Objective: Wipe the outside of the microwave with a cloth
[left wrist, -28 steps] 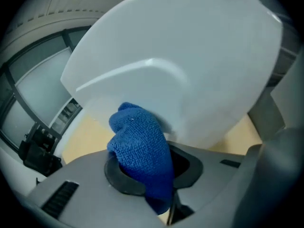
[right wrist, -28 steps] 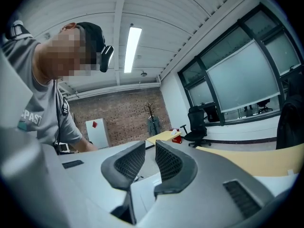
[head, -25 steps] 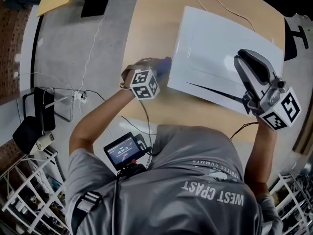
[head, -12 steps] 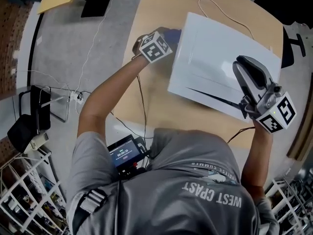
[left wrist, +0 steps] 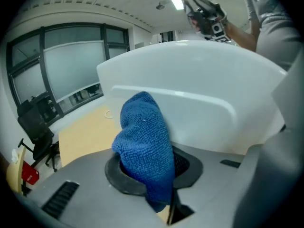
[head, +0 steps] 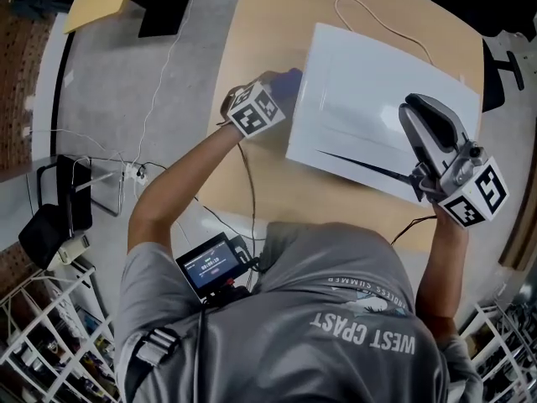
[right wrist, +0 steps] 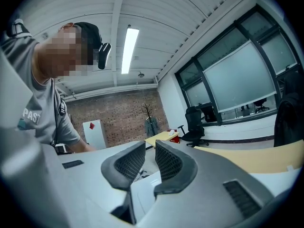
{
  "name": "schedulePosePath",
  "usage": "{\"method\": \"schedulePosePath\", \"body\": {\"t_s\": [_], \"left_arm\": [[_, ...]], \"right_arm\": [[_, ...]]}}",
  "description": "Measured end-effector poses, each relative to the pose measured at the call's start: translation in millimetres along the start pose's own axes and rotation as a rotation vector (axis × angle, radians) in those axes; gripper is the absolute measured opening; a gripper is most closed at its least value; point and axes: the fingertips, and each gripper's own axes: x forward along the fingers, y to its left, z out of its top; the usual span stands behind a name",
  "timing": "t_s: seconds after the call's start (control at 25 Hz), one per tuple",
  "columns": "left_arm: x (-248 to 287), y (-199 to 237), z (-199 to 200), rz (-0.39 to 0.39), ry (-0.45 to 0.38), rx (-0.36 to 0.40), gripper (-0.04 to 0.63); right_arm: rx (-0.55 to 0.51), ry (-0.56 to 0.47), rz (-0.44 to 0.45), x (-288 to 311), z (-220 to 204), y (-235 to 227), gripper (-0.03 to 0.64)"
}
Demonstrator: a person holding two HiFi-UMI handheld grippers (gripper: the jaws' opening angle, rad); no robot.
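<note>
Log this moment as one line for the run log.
phase: wiping microwave side | left gripper: shut on blue cloth, at microwave's left side | right gripper: open, empty, over microwave top

Blue cloth [left wrist: 142, 146], white microwave [head: 369, 91], tan table [head: 268, 23], grey shirt [head: 277, 342] with white lettering

A white cord [head: 336, 7] is lying by the table's [head: 252, 23] far edge. A black chair [head: 59, 212] and a wire rack [head: 42, 342] are standing off its left edge.
</note>
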Motion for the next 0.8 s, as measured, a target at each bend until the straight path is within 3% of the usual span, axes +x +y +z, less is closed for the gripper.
{"method": "schedulePosePath", "body": {"t_s": [0.24, 0.8], "left_arm": [[-30, -71, -28, -0.059, 0.009, 0.005, 0.092], [-24, -70, -31, -0.056, 0.011, 0.003, 0.092]], "right_arm": [[-0.030, 0.024, 0.011, 5, -4, 1, 0.053], [-0.032, 0.054, -0.002, 8, -15, 2, 0.040]]}}
